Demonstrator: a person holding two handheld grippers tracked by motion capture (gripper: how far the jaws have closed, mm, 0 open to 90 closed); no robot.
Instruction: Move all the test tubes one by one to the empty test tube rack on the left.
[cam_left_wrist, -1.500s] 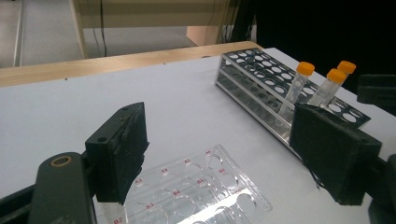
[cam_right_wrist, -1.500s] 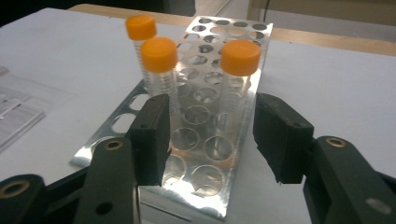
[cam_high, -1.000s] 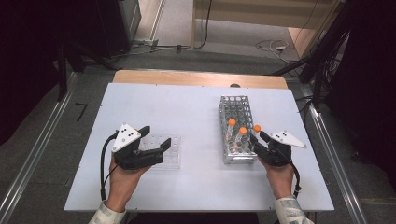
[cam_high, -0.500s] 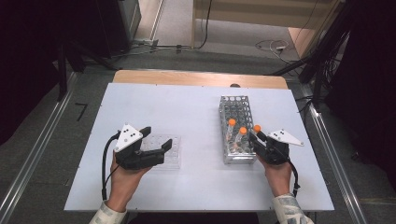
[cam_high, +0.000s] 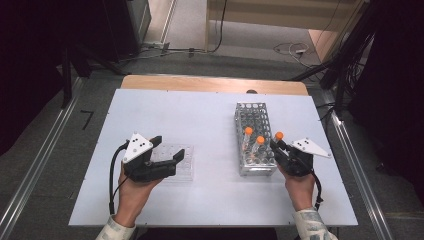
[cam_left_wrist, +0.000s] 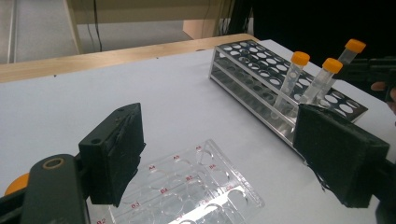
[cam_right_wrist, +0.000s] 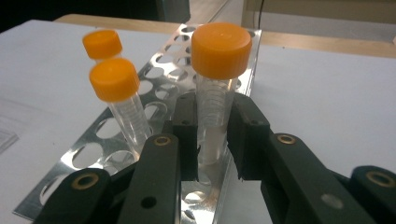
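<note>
You are holding your right gripper (cam_high: 278, 145) at the right edge of the metal rack (cam_high: 254, 125), near its front end, and its jaws are pinching a clear tube (cam_right_wrist: 212, 121) with an orange cap. In the right gripper view the two black pads are pressing on either side of that tube below the cap, and the tube is standing upright above the rack's near edge; whether its bottom is sitting in a hole cannot be told. Two more orange-capped tubes (cam_high: 259, 146) are standing in the rack just beside it, leaning a little. The rest of the rack's holes toward the far end are sitting empty.

You are keeping your left gripper (cam_high: 168, 150) on the left half of the white table (cam_high: 200, 115), well apart from the rack. Its jaws are spread wide with nothing between the pads. In the left gripper view they are hanging over a clear plastic well plate (cam_left_wrist: 196, 184) with red letters and numbers beside its wells, and the plate is lying flat on the table. From above, the plate is lying just under and in front of the left gripper, partly hidden by it.

Your right hand (cam_high: 299, 187) is coming in from the bottom edge, wrapped around the gripper's handle.
</note>
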